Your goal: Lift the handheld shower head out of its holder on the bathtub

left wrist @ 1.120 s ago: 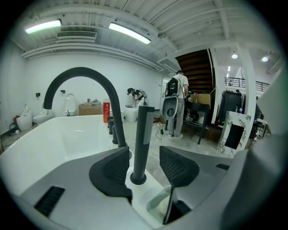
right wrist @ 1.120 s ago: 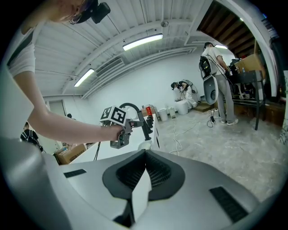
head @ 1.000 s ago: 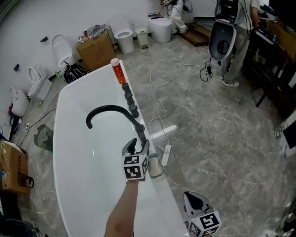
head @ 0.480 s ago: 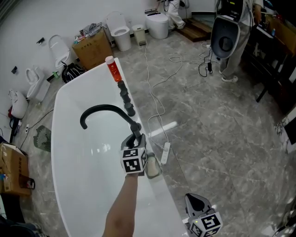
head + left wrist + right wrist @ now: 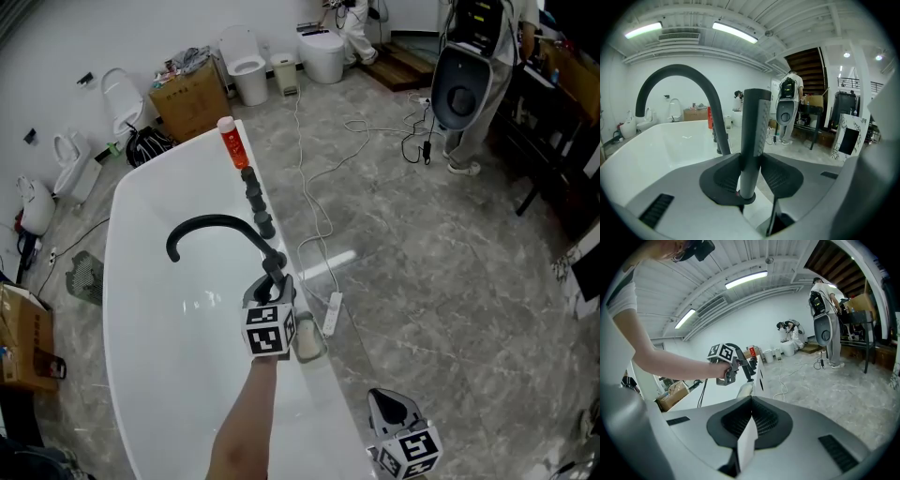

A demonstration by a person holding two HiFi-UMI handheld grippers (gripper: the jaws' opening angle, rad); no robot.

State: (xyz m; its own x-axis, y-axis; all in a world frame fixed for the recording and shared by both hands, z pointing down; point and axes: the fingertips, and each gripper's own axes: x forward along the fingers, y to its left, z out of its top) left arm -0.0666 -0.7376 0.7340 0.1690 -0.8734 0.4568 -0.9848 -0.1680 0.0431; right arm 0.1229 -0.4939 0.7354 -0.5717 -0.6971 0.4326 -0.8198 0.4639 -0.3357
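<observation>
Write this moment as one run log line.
left hand-held gripper: closing on shower head | shower head: in holder | right hand-held gripper: shut, empty

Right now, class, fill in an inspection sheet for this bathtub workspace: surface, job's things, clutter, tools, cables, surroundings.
Surface: white tub, glossy.
Job's things: shower head upright on the tub rim beside the black faucet, not yet lifted.
Clutter: red bottle and dark knobs along the rim; pale lump by the left tool.
Tools: left tool closing on the shower head, pads against its sides; right tool shut, holding nothing.
Cables: white cable and power strip on the floor beside the tub.
Surroundings: toilets and cardboard box beyond the tub; person standing far right.
</observation>
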